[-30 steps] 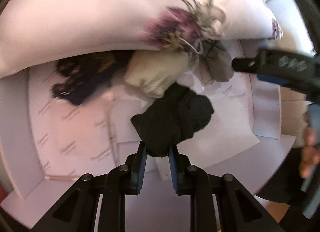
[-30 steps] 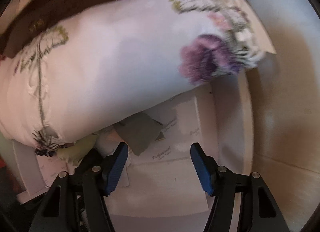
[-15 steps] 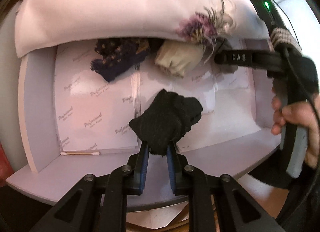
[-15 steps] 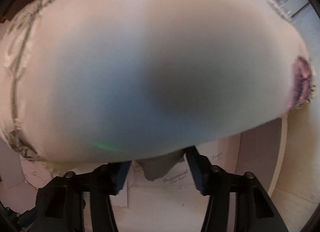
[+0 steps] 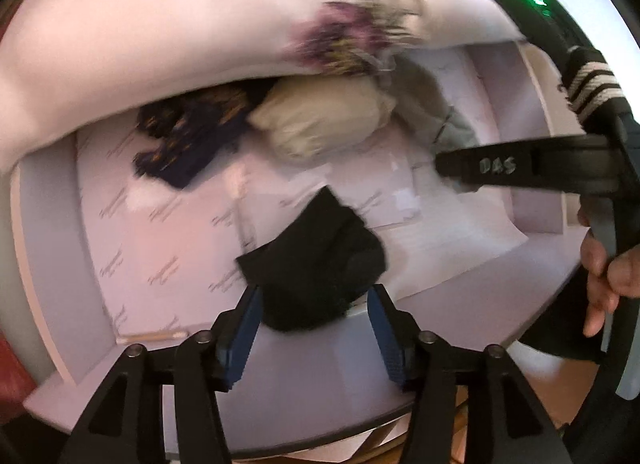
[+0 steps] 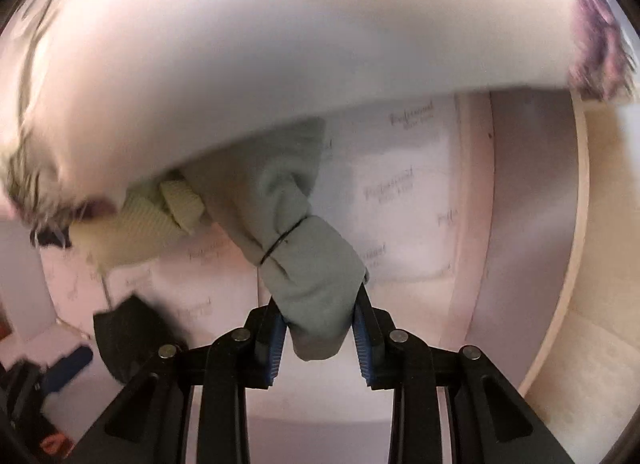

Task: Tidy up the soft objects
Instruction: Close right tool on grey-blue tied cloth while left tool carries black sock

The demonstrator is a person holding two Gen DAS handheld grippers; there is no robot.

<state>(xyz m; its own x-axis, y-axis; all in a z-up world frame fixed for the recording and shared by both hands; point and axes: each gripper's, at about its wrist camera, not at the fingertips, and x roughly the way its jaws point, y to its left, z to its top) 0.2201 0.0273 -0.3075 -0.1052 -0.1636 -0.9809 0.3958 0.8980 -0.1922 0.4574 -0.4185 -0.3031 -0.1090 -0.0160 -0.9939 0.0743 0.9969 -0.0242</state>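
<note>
I count four soft bundles in the white paper-lined drawer (image 5: 100,232): one black bundle (image 5: 316,260), one dark patterned bundle (image 5: 188,144), one cream bundle (image 5: 320,128) and one grey-green bundle (image 6: 304,264) tied with a thin black band. One large floral pillow (image 5: 180,32) overhangs the far side of the drawer, covering the 12 o'clock half of both wrist views. One cotton swab (image 5: 154,337) lies on the liner at about 8 o'clock in my left view.

My left hand-held gripper (image 5: 316,336) is opening, its blue pads spread wide. The black bundle lies on the liner and the drawer's front edge directly ahead of it, toward 12 o'clock, its near end between the pads but touched by neither: released. The patterned bundle sits at 11 o'clock, the cream one at 12, both tucked against the pillow.

My right hand-held gripper (image 6: 320,336) is closing on the near end of the grey-green bundle, both pads pressing its sides, so it grasps that bundle. The rest of the bundle runs away toward 11 o'clock under the pillow, beside the cream bundle. In the left view this gripper enters from 3 o'clock, with my hand (image 5: 608,276) on its handle.
</note>
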